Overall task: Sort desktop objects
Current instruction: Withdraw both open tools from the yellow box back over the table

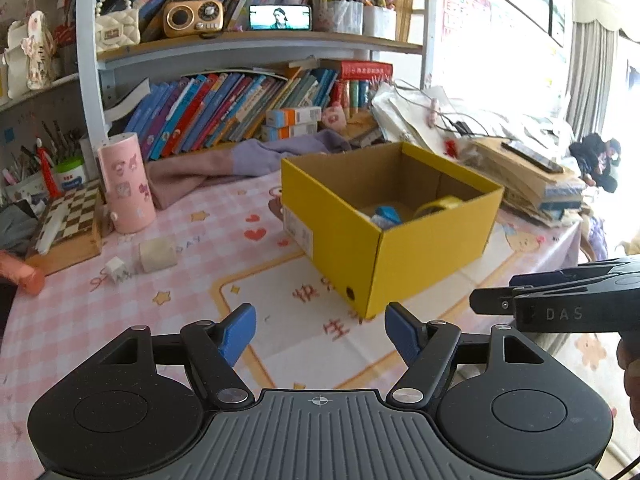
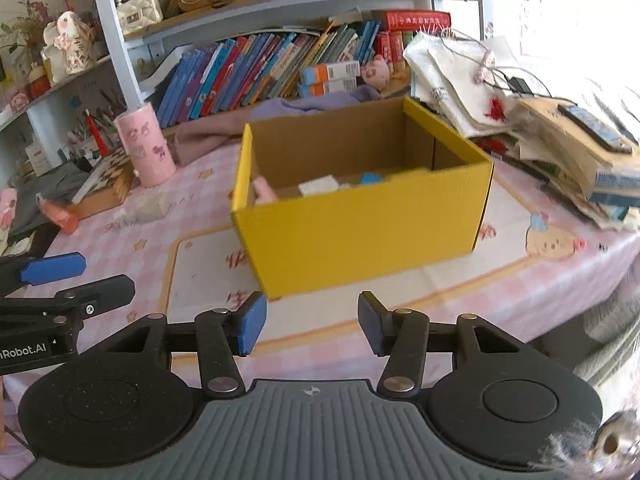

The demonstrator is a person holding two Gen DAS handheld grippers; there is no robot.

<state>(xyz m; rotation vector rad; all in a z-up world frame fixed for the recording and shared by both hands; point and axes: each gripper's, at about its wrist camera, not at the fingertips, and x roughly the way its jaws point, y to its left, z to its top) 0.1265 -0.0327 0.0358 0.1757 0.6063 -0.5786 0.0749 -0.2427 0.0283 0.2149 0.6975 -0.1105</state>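
Hovering over a pink checked tablecloth [image 1: 72, 320], the left gripper [image 1: 320, 336] and right gripper [image 2: 312, 326] both stand open and empty. Bare cloth lies between their fingers and the yellow box [image 1: 420, 256] ahead. Only the left view shows the tape roll [image 1: 438, 205] inside; only the right shows a white block [image 2: 318, 186].

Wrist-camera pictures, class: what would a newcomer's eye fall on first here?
The open yellow cardboard box in the middle of the pink checked tablecloth, with small items inside. Next, the tall pink cylindrical container with cartoon stickers to its left by the wooden chessboard, and the crowded row of colourful books on the shelf behind.
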